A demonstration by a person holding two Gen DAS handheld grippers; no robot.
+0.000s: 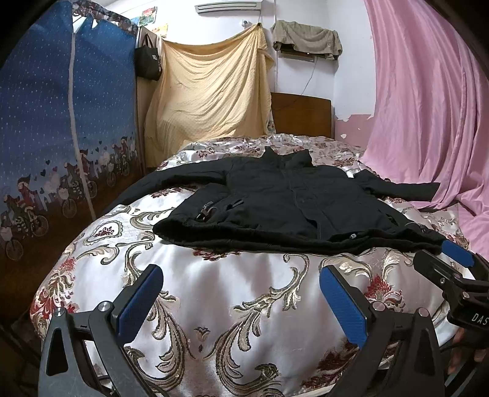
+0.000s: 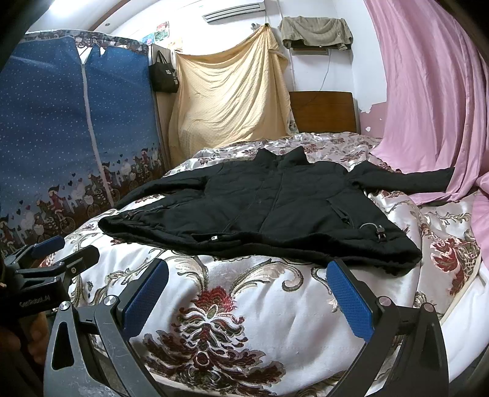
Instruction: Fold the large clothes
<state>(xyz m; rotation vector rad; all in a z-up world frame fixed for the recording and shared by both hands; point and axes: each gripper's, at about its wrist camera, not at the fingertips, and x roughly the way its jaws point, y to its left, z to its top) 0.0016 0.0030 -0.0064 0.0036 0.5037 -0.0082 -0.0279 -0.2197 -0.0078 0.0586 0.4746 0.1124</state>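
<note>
One black jacket lies flat, front up, on the bed, its two sleeves spread. Your two grippers, left gripper and right gripper, hover before its hem, jaws wide, empty.

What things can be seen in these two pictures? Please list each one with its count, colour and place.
jacket: one, black, spread flat on the bed, sleeves out to both sides
bedspread: one, white satin with red and gold floral pattern, covering the bed
headboard: one, brown wood, at the far end of the bed
fabric wardrobe: one, blue with white dots, left of the bed
tote bag: one, black, hanging beside the wardrobe
hung sheet: one, pale yellow, on the far wall
curtain: one, pink, right of the bed
air conditioner: one, white, high on the wall
left gripper: one, black with blue pads, open
right gripper: one, black with blue pads, open
</note>
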